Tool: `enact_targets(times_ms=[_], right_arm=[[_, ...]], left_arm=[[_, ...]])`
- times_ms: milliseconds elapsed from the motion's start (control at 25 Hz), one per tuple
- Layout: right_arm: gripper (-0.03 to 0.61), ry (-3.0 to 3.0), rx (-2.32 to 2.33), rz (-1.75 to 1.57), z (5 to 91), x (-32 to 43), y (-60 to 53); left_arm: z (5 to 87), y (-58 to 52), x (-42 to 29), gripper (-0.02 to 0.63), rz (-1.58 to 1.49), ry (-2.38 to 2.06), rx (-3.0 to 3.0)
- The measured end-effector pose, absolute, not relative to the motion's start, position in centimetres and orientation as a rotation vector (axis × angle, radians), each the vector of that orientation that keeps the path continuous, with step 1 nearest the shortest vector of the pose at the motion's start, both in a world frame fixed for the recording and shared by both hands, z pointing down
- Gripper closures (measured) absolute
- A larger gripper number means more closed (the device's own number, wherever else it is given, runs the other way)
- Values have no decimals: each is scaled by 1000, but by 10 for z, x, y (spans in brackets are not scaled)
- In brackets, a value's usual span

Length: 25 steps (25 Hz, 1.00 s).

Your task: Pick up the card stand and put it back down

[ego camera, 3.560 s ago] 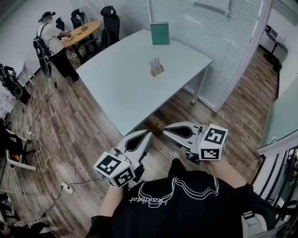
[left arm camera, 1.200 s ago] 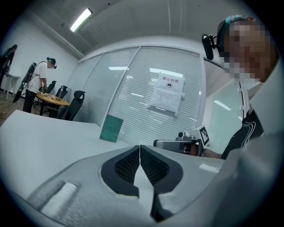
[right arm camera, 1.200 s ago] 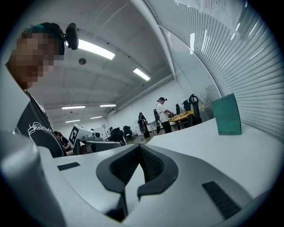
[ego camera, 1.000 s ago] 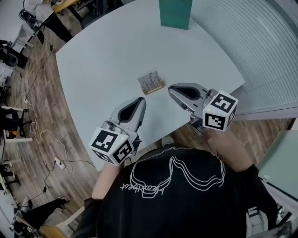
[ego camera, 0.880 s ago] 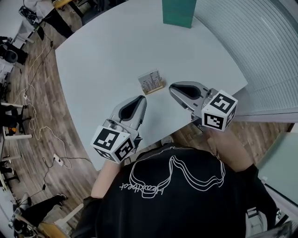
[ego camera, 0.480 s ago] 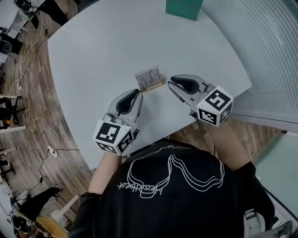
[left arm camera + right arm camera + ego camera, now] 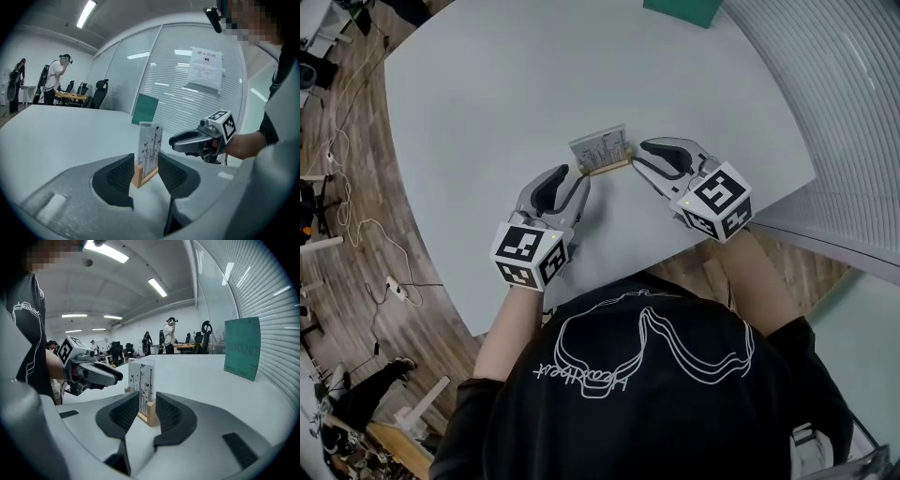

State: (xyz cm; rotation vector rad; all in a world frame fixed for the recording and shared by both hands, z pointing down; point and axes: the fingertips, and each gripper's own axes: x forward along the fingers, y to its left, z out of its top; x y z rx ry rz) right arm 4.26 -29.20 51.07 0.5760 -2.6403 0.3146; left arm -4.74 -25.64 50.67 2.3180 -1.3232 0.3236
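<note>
Now: approach step for the pick-up. Card stand (image 7: 600, 153) is on the bench (image 7: 469, 94), not yet gripped.
Stand place: close to the bench's near edge, btwn the two grippers, base flat, card upright.
Left gripper (image 7: 574, 178): fingers apart, have just been opening. Stand's end lines up w/ the gap, pads not pressing it.
Right gripper (image 7: 639, 156): fingers apart too, also just been opening. Stand's other end is in line w/ its gap, no contact seen.
Long axis: wooden base runs roughly along the near edge, one end toward each gripper. Printed face looks toward the near edge.
Next, prob.: ease fwd so the fingers straddle the thin card/base end-on, close across its thickness, lift straight up, and keep it level for set-down.
</note>
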Motion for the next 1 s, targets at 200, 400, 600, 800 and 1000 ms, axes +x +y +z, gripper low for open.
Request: enact_targets(times_ms=[200,400,600,800,1000], right_arm=[[430,-2585,528,310,530,43,-294],[422,-2530,485,306,548,37,-293],[426,-2516,477,294,552,34,-295],[441,-2506,469,305,562,27,-296],[466,-2497,451,273,563,24,-297]], left_arm=[[527,-261,-45,463,381,-1309,2288],[541,-262,-42,463,404,-1284,2259],[551,-264,-43,464,457,-1311,2234],[563,-266,-47,466,453,-1305,2198],[563,-271,-48,494,445,-1314,2188]])
